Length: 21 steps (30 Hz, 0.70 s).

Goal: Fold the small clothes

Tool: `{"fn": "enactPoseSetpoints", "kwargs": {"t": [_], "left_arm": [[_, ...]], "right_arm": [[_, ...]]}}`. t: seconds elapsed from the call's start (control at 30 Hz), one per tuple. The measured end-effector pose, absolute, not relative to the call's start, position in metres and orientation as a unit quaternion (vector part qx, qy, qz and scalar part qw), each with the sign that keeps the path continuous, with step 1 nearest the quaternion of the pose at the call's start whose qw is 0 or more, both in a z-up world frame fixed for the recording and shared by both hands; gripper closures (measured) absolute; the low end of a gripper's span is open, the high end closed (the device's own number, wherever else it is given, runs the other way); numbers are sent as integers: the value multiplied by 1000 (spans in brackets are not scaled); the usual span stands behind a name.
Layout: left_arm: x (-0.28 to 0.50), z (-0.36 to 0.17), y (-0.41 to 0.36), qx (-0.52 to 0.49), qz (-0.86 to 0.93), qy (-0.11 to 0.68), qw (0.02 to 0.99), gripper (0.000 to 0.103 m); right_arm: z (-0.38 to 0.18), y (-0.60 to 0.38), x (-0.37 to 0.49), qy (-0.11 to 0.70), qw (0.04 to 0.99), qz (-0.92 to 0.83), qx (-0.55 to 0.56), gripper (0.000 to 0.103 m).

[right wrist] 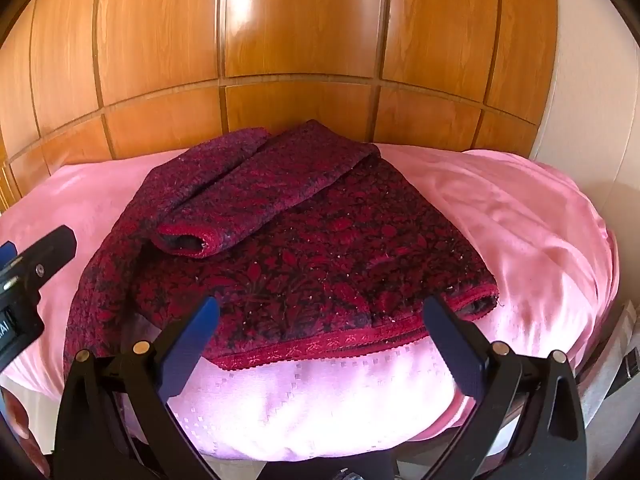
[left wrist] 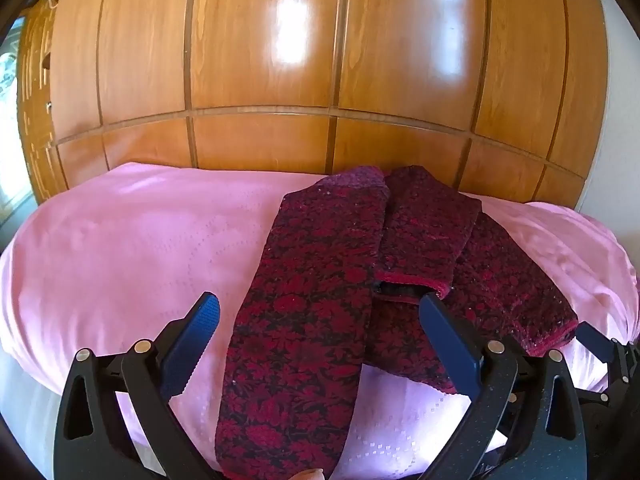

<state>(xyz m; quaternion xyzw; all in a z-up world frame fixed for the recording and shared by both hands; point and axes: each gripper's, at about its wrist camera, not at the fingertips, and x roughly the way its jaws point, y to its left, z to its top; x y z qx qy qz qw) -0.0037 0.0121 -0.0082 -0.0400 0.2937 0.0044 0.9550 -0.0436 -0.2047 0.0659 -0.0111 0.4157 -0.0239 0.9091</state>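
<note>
A dark red floral knit garment [left wrist: 320,280] lies on a pink bedspread [left wrist: 120,240], with one sleeve [left wrist: 420,236] folded across its body and its left part hanging toward me. My left gripper [left wrist: 320,304] is open, its jaws astride the garment's near left part and just above it. In the right wrist view the garment [right wrist: 312,256] lies flat with the sleeve [right wrist: 256,200] on top and its hem [right wrist: 328,344] nearest. My right gripper [right wrist: 320,308] is open over that hem and holds nothing. The left gripper's finger [right wrist: 44,252] shows at the left edge.
A glossy wooden wardrobe [left wrist: 320,60] stands right behind the bed. The pink bedspread [right wrist: 520,220] drops off at its near and right edges. A white wall [right wrist: 592,80] is at the right. The right gripper's finger [left wrist: 600,340] shows at the left wrist view's right edge.
</note>
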Motion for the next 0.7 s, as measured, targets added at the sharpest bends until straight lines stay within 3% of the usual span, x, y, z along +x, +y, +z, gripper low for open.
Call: {"fn": "enactPoseSetpoints", "kwargs": {"t": [0.7], "left_arm": [[1,-14,18,-59,0,309,949,4]], "right_arm": [[67,-188,-47,414,908,-29,-51,2]]}}
